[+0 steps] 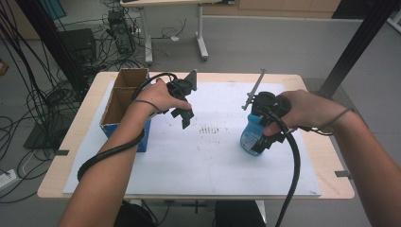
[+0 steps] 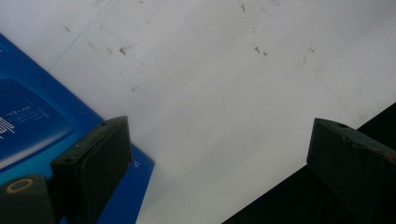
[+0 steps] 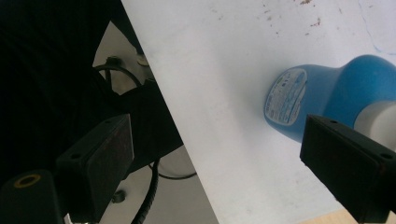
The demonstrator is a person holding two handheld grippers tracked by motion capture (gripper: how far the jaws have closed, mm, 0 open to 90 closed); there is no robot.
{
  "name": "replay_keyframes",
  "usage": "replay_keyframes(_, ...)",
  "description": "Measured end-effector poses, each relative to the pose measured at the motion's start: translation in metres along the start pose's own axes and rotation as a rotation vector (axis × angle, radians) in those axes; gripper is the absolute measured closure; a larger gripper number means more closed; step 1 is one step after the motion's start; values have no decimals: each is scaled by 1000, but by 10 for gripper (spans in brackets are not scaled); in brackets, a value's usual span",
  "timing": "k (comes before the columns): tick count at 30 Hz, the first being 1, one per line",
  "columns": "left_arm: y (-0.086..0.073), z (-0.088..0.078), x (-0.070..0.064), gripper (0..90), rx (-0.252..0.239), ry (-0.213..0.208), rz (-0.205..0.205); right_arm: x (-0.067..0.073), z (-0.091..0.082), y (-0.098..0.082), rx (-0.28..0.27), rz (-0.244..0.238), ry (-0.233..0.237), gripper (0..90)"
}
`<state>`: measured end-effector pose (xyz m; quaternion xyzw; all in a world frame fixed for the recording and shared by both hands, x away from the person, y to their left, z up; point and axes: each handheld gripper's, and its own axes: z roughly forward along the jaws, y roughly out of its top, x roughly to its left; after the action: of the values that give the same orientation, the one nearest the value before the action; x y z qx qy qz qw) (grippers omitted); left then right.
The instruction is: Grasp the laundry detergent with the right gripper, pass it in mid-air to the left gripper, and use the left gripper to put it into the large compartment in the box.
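Observation:
A blue plastic bottle (image 1: 249, 135) with a pale label rests on the white sheet (image 1: 208, 161) at the right. My right gripper (image 1: 261, 143) hangs over it, pointing down. In the right gripper view the bottle (image 3: 327, 93) lies just beyond the right jaw with its pale neck against that jaw; the right gripper (image 3: 219, 123) is open with only bare sheet between the jaws. My left gripper (image 1: 185, 119) is held above the sheet left of centre. It is open (image 2: 219, 128) with nothing between its jaws.
An open cardboard box (image 1: 124, 97) with blue sides stands at the table's left, close to the left hand; its blue wall (image 2: 28, 121) shows beside the left jaw. The wooden table edge (image 1: 326, 189) frames the sheet. Cables trail from both grippers toward the person.

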<state>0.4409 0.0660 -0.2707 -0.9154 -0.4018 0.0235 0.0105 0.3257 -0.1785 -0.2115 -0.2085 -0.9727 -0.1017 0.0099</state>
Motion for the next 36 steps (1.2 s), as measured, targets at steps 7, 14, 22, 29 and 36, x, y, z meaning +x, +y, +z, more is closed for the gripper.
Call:
replay_keyframes(7,0,1,-2,71,-9,-3,-1,-4,3,-12,-3,29,2,92)
replay_keyframes(14,-2,0,0,72,-25,-4,-12,-10,6,-27,-12,54,4,92)
replay_keyframes(22,-4,1,0,72,-31,6,-14,-17,10,-41,-16,77,-1,92)
replay_keyframes(29,-4,6,-4,72,-32,2,-5,-21,17,-50,-5,92,-1,92)
replay_keyframes(36,-7,9,-6,71,-43,-14,-4,-23,20,-57,-6,108,-5,91)
